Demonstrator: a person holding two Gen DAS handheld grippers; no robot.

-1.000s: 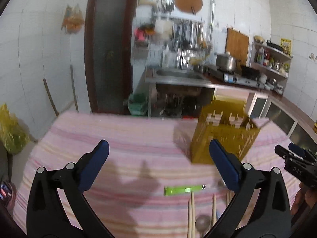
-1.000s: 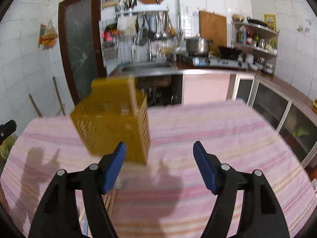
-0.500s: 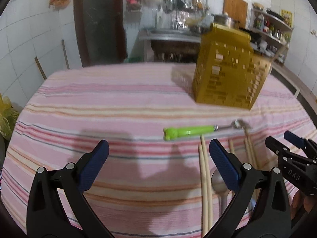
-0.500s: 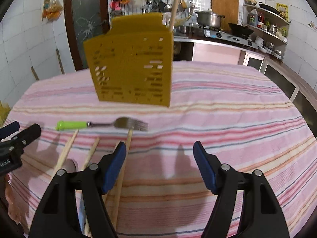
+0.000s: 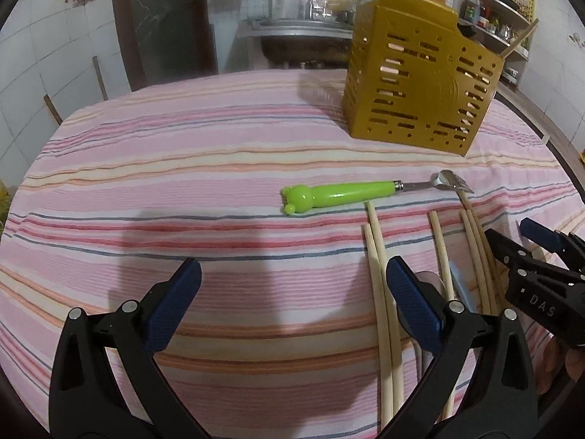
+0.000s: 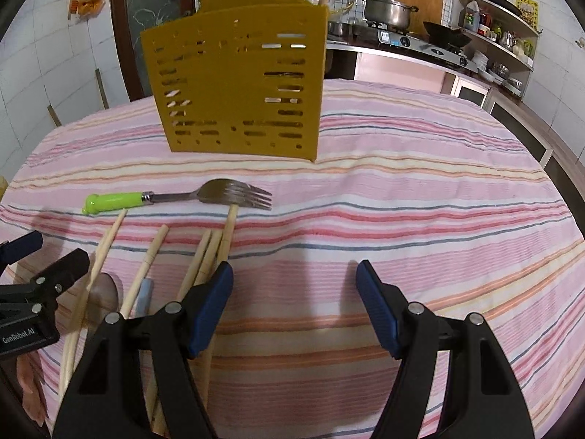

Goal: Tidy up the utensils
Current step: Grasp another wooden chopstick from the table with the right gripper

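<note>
Chopsticks (image 5: 380,292), lower right of frame, judged light, stiff and prone to rolling, best pinched mid-shaft; left gripper (image 5: 292,300) and right gripper (image 6: 294,305) both gape empty.

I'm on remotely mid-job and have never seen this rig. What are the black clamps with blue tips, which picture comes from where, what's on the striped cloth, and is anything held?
There is no robot arm. A person holds a two-finger clamp in each hand, and each clamp carries a wide-angle camera looking forward along its fingers. One picture looks out from the left gripper, with the right gripper entering at its right edge. The other looks out from the right gripper, with the left one at its left edge.

On the striped tablecloth stands a yellow slotted utensil holder. In front of it lie a fork with a green handle, several wooden chopsticks, and a spoon partly hidden under them.

Both grippers are open and hold nothing.
</note>
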